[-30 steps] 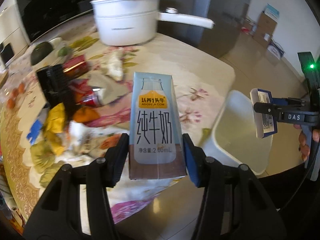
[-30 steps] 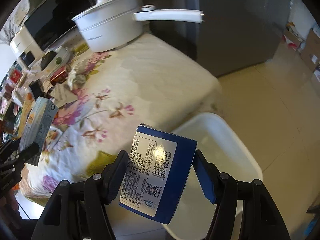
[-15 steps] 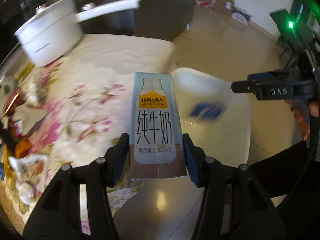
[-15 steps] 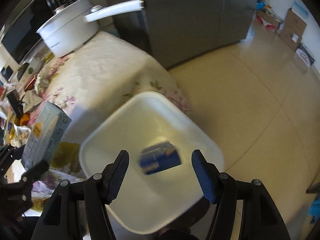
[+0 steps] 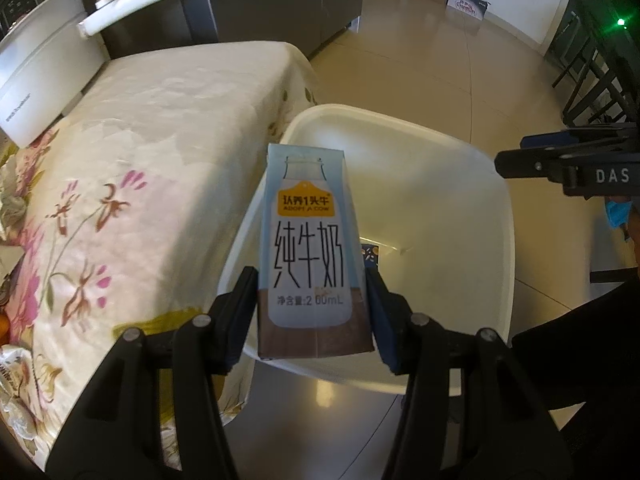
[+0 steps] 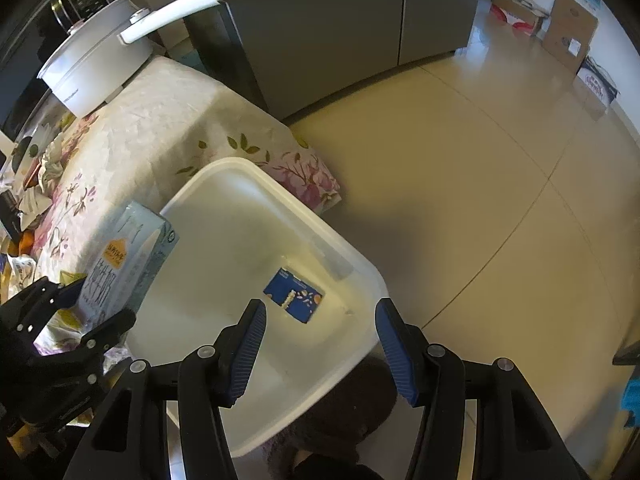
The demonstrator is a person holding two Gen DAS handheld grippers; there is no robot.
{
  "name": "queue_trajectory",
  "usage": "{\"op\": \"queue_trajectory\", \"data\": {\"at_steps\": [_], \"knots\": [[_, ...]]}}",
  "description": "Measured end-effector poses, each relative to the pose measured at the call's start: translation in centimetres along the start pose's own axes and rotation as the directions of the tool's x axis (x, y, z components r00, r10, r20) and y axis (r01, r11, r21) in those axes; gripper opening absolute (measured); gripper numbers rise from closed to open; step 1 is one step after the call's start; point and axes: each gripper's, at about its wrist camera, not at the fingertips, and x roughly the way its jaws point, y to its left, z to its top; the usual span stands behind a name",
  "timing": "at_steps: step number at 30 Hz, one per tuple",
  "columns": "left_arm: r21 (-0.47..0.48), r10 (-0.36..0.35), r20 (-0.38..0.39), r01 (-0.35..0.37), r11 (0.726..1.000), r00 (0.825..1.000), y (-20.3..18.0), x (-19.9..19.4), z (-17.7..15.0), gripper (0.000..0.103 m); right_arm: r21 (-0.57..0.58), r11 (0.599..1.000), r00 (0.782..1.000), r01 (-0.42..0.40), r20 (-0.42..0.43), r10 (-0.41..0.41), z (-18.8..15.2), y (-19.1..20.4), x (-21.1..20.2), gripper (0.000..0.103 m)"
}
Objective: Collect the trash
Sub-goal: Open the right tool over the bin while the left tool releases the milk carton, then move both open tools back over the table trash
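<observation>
My left gripper (image 5: 311,280) is shut on a pale blue milk carton (image 5: 308,248), held upright over the near rim of the white bin (image 5: 400,120) on the floor. In the right wrist view that milk carton (image 6: 128,264) and the left gripper (image 6: 92,304) sit at the left, beside the bin (image 6: 224,168). My right gripper (image 6: 320,312) hangs above the bin with its jaws closing and nothing between them. A dark blue carton (image 6: 294,294) lies flat on the bin's floor, and a sliver of this blue carton (image 5: 370,256) shows behind the milk carton. The right gripper (image 5: 520,160) reaches in from the right.
A table with a floral cloth (image 5: 160,120) stands against the bin's left side. On it are a white pot with a long handle (image 6: 92,76) and wrappers (image 6: 52,160) further left. A grey cabinet (image 6: 340,20) rises behind. Cardboard boxes (image 6: 568,36) stand on the tiled floor far right.
The blue carton left my right gripper and fell into the bin, where it now lies. Both grippers swung from the table to above the bin. The right jaws have narrowed.
</observation>
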Motion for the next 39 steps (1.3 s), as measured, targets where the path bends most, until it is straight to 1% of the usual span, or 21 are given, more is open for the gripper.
{"op": "queue_trajectory", "data": {"at_steps": [3, 4, 5, 6, 7, 12, 24, 27, 32, 34, 35, 37, 39], "knots": [[0.0, -0.015, 0.017, 0.015, 1.0, 1.0, -0.1, 0.1, 0.1, 0.056, 0.003, 1.0, 1.0, 0.002, -0.009, -0.002, -0.1, -0.4, 0.2, 0.058], [0.001, -0.007, 0.025, 0.007, 1.0, 1.0, -0.3, 0.0, 0.2, 0.064, 0.005, 1.0, 1.0, 0.001, -0.009, -0.001, -0.3, -0.5, 0.2, 0.058], [0.002, 0.015, 0.038, -0.015, 1.0, 0.999, -0.2, -0.1, 0.2, 0.073, 0.008, 1.0, 1.0, 0.0, -0.01, 0.0, -0.4, -0.6, 0.2, 0.058], [0.002, 0.041, 0.053, -0.041, 0.999, 0.998, -0.2, -0.3, 0.2, 0.088, 0.011, 1.0, 1.0, -0.003, -0.01, 0.003, -0.4, -0.7, 0.2, 0.058], [0.001, 0.067, 0.076, -0.067, 0.998, 0.995, 0.0, -0.6, 0.3, 0.092, 0.012, 1.0, 1.0, -0.005, -0.01, 0.005, -0.4, -0.7, 0.1, 0.058], [-0.033, 0.067, 0.087, -0.064, 0.997, 0.994, 0.9, -1.3, 0.5, 0.092, 0.01, 1.0, 1.0, -0.017, -0.007, 0.017, -0.3, -0.4, -0.2, 0.058], [-0.108, 0.119, 0.109, -0.107, 0.988, 0.987, 4.0, -3.0, 0.4, 0.092, 0.008, 0.999, 0.999, -0.034, -0.003, 0.034, 0.5, 1.7, -0.7, 0.062], [-0.133, 0.134, 0.114, -0.119, 0.984, 0.984, 5.0, -3.8, -0.1, 0.092, 0.001, 0.999, 0.999, -0.038, -0.003, 0.038, 0.7, 2.4, -0.9, 0.064], [-0.189, 0.17, 0.119, -0.146, 0.971, 0.978, 7.3, -5.2, -1.1, 0.092, -0.028, 0.997, 0.998, -0.069, 0.008, 0.07, 1.7, 4.7, -1.5, 0.075], [-0.22, 0.183, 0.117, -0.155, 0.963, 0.976, 8.5, -5.9, -1.5, 0.092, -0.05, 0.996, 0.997, -0.076, 0.019, 0.077, 2.1, 5.9, -2.0, 0.078], [-0.236, 0.191, 0.115, -0.16, 0.959, 0.975, 9.1, -6.3, -1.7, 0.092, -0.061, 0.995, 0.997, -0.078, 0.024, 0.079, 2.3, 6.6, -2.1, 0.081], [-0.266, 0.207, 0.108, -0.173, 0.948, 0.972, 10.3, -6.8, -2.3, 0.094, -0.093, 0.993, 0.996, -0.079, 0.026, 0.082, 2.7, 8.0, -2.3, 0.084], [-0.3, 0.22, 0.101, -0.182, 0.936, 0.97, 11.6, -7.3, -2.9, 0.095, -0.131, 0.989, 0.997, -0.075, 0.021, 0.079, 3.0, 9.7, -2.3, 0.085]]}}
